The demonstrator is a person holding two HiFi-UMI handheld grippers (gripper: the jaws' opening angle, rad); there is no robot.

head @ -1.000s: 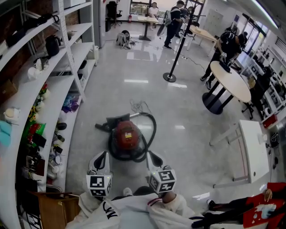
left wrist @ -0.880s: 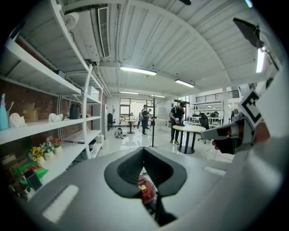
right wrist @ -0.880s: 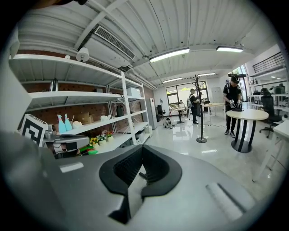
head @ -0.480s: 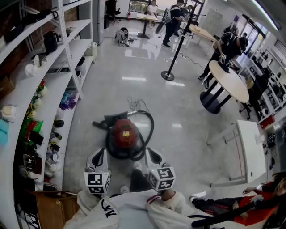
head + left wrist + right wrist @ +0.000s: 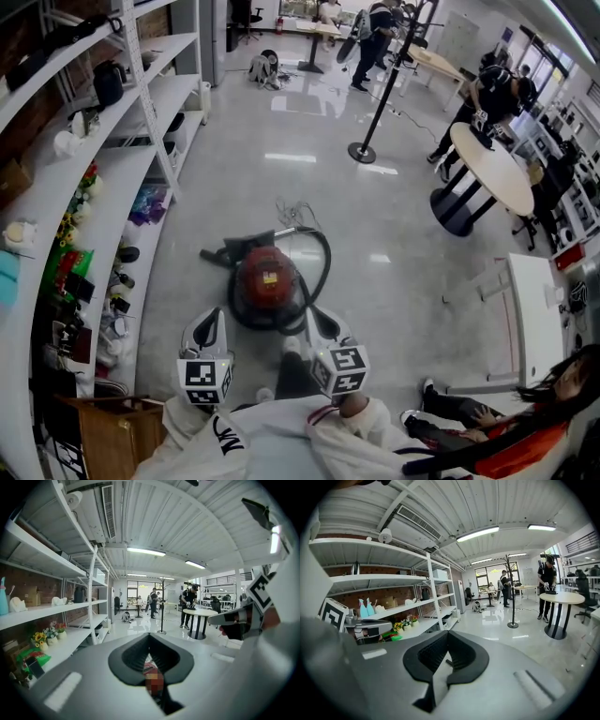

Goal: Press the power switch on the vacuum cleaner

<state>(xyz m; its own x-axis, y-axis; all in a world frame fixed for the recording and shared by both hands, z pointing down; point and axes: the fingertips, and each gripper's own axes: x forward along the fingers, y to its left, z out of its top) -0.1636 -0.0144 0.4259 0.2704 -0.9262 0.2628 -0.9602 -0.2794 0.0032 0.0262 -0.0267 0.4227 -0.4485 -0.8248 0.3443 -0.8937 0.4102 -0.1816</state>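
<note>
step: approach, switch not pressed yet I reckon | vacuum cleaner [image 5: 267, 281]: on the floor, centre of frame, hose looped round it | left gripper [image 5: 214, 325] + right gripper [image 5: 320, 323]: both pressed together, empty, just below it, apart from it | next: I'd lower one closed tip onto the switch, which I can't pick out from here

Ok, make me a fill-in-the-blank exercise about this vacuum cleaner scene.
1. The vacuum cleaner has a ____ body.
2. Its black hose curls around it on the ____.
3. The left hand-held gripper and the right hand-held gripper both hold ____.
4. The shelves stand on the person's ____ side.

Missing words: red; floor; nothing; left.
</note>
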